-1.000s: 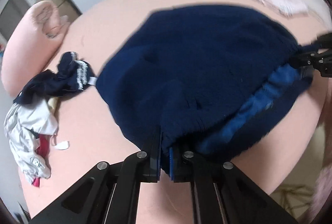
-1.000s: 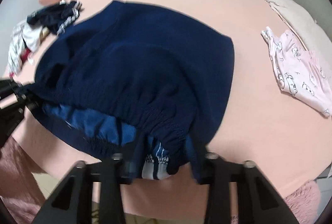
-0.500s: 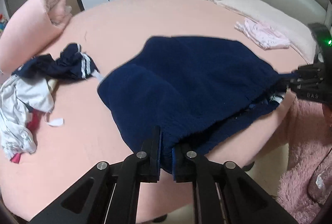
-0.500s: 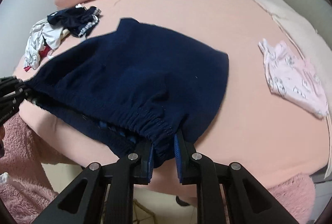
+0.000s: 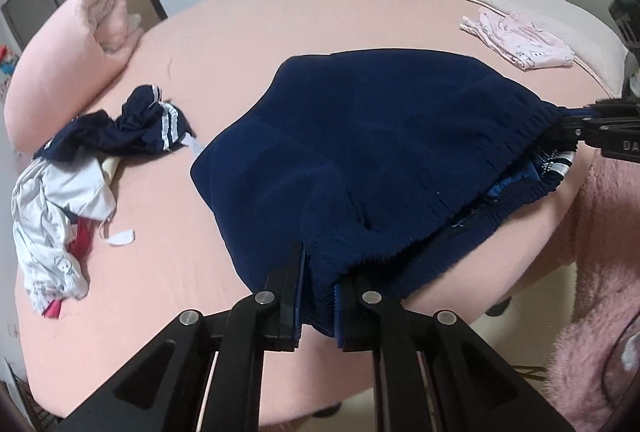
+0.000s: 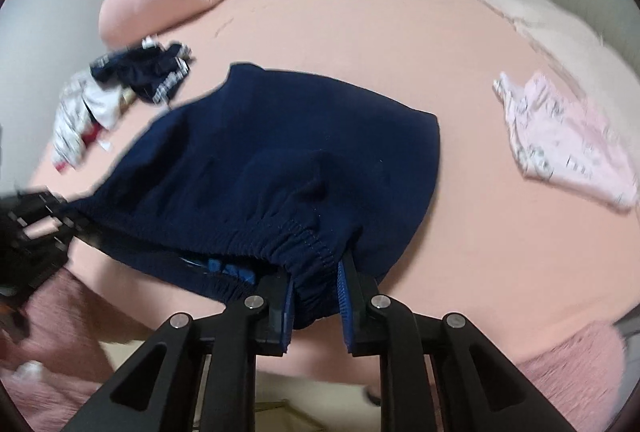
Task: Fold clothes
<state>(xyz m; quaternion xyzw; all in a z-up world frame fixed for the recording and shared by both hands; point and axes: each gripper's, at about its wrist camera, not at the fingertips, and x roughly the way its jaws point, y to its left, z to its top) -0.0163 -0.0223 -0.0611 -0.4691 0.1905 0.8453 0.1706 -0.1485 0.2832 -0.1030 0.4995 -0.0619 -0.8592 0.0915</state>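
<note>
A navy fleece garment with an elastic waistband [image 5: 360,151] lies spread over the near edge of a pink bed [image 5: 320,31]. My left gripper [image 5: 318,272] is shut on one end of its waistband. My right gripper [image 6: 316,288] holds the other end, with the gathered waistband between its fingers; it also shows in the left wrist view [image 5: 568,121]. The garment [image 6: 280,159] stretches between the two grippers, with a blue lining showing underneath. My left gripper appears at the left edge of the right wrist view [image 6: 60,216].
A heap of navy and white clothes [image 5: 80,159] lies at the left of the bed. A folded pale pink garment [image 5: 516,39] lies at the far right. A rolled pink blanket [image 5: 68,63] lies at the back left. A fuzzy pink sleeve [image 5: 600,252] is at the right.
Both grippers have pulled back toward the bed's near edge with the waistband, stretching the garment flatter across the bed. The right gripper's fingers stand slightly wider apart than half a second ago.
</note>
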